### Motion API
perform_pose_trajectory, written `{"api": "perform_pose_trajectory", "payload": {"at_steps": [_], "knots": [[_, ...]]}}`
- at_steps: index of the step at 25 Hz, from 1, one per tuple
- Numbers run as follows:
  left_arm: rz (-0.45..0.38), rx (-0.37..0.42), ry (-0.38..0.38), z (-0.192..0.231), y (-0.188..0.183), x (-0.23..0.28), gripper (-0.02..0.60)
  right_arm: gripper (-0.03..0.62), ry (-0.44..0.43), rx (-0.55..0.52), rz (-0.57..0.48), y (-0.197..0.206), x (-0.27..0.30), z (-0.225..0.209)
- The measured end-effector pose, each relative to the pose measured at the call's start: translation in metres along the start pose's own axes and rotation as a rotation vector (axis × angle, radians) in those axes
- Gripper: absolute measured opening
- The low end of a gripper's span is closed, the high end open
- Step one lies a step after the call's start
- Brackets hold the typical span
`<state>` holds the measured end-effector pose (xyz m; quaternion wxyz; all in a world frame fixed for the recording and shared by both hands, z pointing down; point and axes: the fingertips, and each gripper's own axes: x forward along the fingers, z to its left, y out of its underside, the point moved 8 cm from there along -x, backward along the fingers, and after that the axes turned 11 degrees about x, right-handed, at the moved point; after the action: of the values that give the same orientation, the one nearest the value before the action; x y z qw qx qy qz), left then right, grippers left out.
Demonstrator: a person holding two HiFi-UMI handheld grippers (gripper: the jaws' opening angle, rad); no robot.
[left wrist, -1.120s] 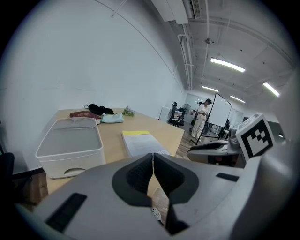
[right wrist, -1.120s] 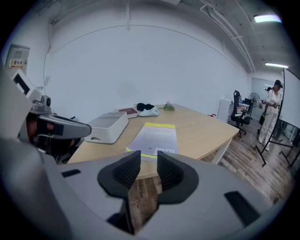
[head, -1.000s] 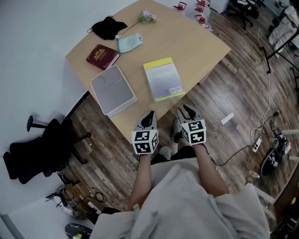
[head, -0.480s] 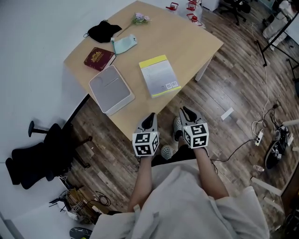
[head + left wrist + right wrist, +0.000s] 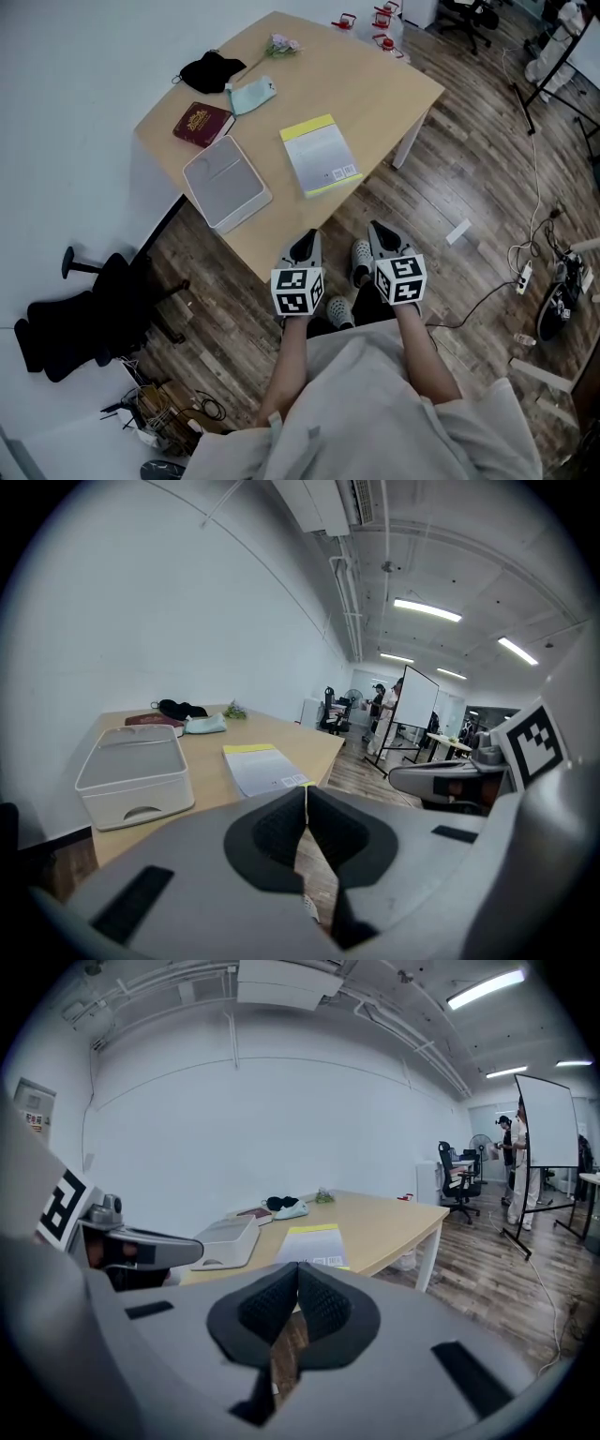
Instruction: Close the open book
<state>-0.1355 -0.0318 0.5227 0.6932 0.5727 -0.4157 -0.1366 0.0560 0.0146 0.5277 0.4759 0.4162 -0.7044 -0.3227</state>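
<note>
Pale wooden counter [image 5: 375, 94] bears a closed yellow-edged book [image 5: 322, 156]; a white tray [image 5: 227, 181] beside it; farther back, a dark red book [image 5: 202, 123], pale green pouch [image 5: 251, 95], black cloth [image 5: 211, 70], flower sprig [image 5: 281, 44].

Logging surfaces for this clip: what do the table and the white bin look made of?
Table: light wood or wood-look laminate, matte, with faint grain. Bin: probably moulded plastic, smooth off-white, judging by its rounded rim and handle recess.
</note>
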Motion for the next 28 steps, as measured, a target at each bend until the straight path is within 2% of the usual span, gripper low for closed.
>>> {"api": "perform_pose_trajectory", "payload": {"at_steps": [14,28], "knots": [[-0.018,-0.005,-0.01,0.006,-0.003,-0.007,0.025,0.003,-0.032,-0.05,0.008,0.0,-0.003,0.015],[-0.02,0.003,-0.006,0.005,-0.003,-0.012,0.024,0.003,-0.039,-0.05,-0.011,0.0,-0.009,0.016]]}}
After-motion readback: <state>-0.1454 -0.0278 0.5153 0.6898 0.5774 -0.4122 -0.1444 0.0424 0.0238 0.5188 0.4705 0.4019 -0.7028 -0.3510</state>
